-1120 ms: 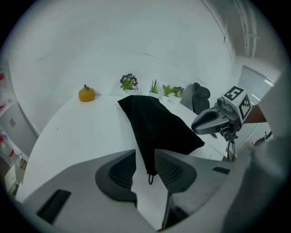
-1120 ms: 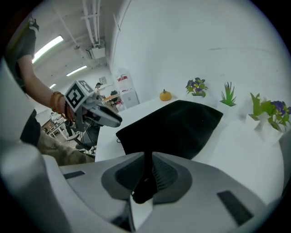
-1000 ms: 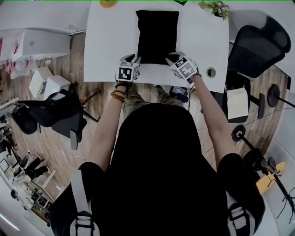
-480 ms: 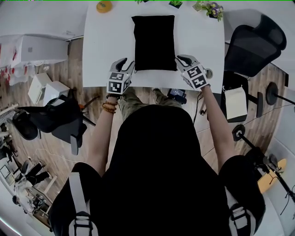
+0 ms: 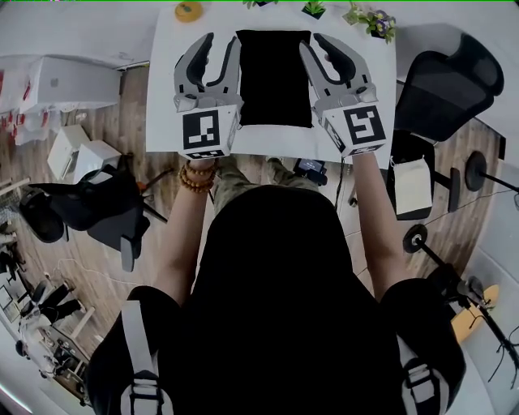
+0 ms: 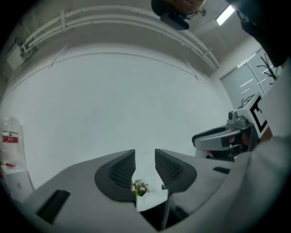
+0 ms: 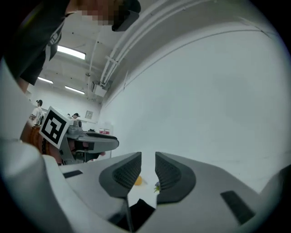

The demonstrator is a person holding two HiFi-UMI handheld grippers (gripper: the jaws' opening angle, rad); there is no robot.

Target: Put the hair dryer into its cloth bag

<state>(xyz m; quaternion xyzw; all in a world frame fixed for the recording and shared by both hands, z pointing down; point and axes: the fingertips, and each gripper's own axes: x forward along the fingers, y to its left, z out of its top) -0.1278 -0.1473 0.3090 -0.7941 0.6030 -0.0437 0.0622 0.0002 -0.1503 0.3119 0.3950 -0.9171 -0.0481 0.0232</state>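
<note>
I hold both tongs up off the tabletop (image 5: 166, 81), pointing level toward the far wall; the left tongs (image 5: 220, 40) have just been opening and stand released, a clear gap between the ribbed pads and nothing in it; the right tongs (image 5: 312, 42) have just been opening too, to a narrower gap, and they are also empty; through each gap I see only the far edge of the tabletop, well ahead.

The cloth bag (image 5: 273, 77) lies flat on the tabletop, below the tongs and between them, with one pair on each side and neither touching it; it is black and rectangular, and its near edge sits just ahead of the marker cubes.

I see no hair dryer in any view; it is not in either pair of tongs, nor on the bare tabletop to either side of them; I cannot tell whether it is inside the bag, since the cloth is too dark to show a bulge or an open mouth.

My judgement is that the bagging step is over, or nearly over, and this is the let-go at its end; both tongs are free and clear of the cloth.

If anything remains, the next move calls for lowering both tongs to the bag's near edge, checking the mouth, and closing it without dragging the bag toward the roll of tape (image 5: 189, 10) or the little pot of flowers (image 5: 373, 18) beyond the tips.
</note>
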